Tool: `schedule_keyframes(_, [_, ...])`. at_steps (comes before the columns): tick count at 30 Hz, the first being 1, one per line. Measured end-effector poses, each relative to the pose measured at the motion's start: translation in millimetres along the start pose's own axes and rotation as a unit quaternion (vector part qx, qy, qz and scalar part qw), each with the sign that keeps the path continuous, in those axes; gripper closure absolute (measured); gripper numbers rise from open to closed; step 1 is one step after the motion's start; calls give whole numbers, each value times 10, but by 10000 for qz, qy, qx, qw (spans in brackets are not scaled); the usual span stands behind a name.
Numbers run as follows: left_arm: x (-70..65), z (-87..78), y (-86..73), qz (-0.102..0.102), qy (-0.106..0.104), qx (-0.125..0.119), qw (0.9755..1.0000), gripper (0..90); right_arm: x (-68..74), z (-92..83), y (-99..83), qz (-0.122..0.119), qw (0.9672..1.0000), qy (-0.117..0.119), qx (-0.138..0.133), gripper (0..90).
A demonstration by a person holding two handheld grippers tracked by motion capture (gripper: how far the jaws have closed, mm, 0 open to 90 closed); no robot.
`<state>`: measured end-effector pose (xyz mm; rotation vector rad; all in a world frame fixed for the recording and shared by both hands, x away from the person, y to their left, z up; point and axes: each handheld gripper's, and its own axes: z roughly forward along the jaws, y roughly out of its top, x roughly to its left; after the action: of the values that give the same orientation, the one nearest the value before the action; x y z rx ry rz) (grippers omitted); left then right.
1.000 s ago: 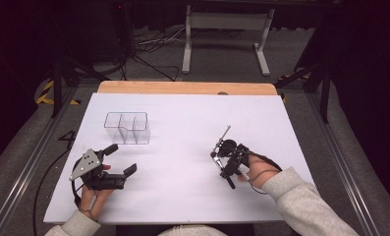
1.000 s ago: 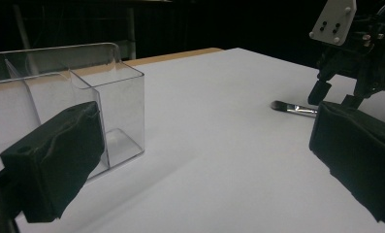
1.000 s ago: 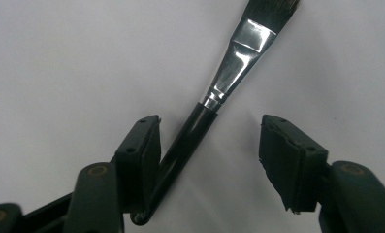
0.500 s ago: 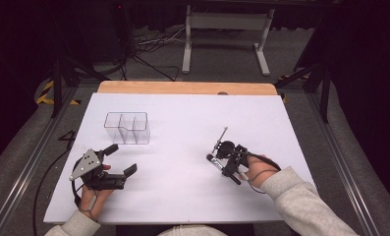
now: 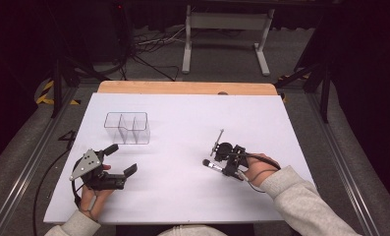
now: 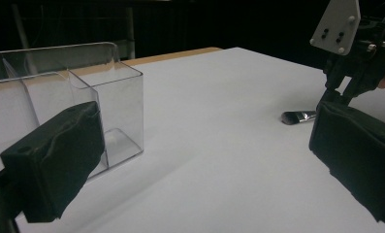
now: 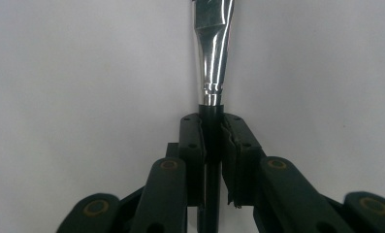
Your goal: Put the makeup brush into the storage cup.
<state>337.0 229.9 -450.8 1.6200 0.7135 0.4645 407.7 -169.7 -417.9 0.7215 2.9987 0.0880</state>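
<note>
My right claw [image 5: 217, 162] sits on the right part of the table [image 5: 182, 196], clamped on the handle of a brush [image 7: 213, 58] whose head runs out ahead of its tips, lying on the sheet. My left claw [image 5: 120, 161] rests well apart, at the near left, gaping. Just beyond it stands the divided box [image 5: 127, 127], far left of the brush.

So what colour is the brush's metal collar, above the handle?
Shiny silver ferrule on the brush; clearest in the right gripper view.
</note>
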Motion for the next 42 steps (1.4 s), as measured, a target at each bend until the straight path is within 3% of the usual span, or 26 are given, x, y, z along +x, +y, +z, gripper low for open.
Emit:
schedule_keyframes(12, [0, 1, 1, 13, -11, 6, 10000, 1, 14, -186, 18, -136, 9994, -119, -280, 800])
schedule_keyframes(20, [3, 2, 1, 30, -18, 26, 10000, 1, 22, -412, 3, -168, 9960, -190, -851, 800])
schedule_keyframes(27, [1, 3, 0, 20, -23, 37, 10000, 1, 41, -542, -18, -244, 9906, -202, -1328, 800])
schedule_keyframes(33, [0, 4, 0, 15, -26, 44, 10000, 2, 85, -638, -67, -289, 9802, -148, -1954, 799])
schedule_keyframes(41, [0, 9, -1, 34, -32, 65, 10000, 2, 116, -699, -164, -234, 9616, -86, -2732, 799])
schedule_keyframes(42, [0, 9, -1, 34, -32, 65, 10000, 2, 116, -699, -164, -234, 9616, -86, -2732, 799])
